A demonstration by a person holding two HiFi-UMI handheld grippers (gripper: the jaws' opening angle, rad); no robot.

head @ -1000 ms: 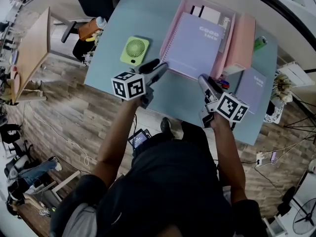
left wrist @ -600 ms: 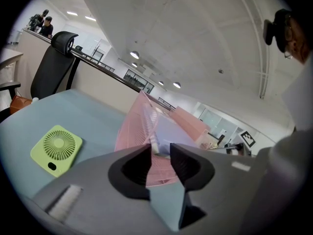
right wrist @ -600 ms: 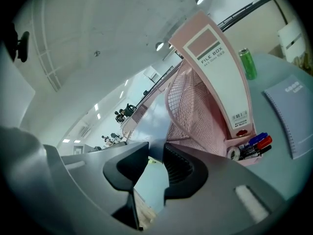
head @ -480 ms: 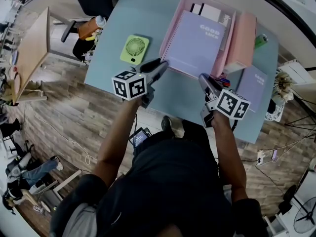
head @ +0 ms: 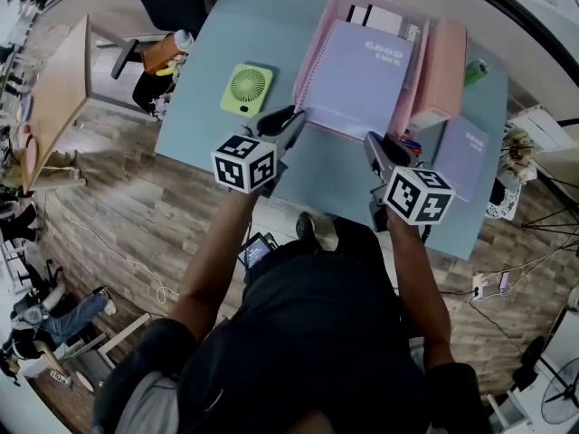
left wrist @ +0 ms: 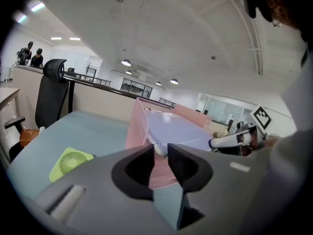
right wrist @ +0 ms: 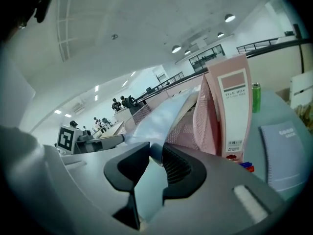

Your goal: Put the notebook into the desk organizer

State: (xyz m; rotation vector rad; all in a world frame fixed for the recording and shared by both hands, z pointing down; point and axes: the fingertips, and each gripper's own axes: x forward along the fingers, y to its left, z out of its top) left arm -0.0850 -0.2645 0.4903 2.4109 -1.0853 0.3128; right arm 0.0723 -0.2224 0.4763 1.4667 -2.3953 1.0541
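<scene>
Now: notebook clamped at both near corners, resting atop the desk organizer.
The left claw and right claw have just been closed onto its near edge; both grips should be kept level while it is lowered in.

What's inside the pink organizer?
A lavender notebook fills most of the pink organizer; white and dark items show at its far end. Anything under the notebook is covered.
</scene>
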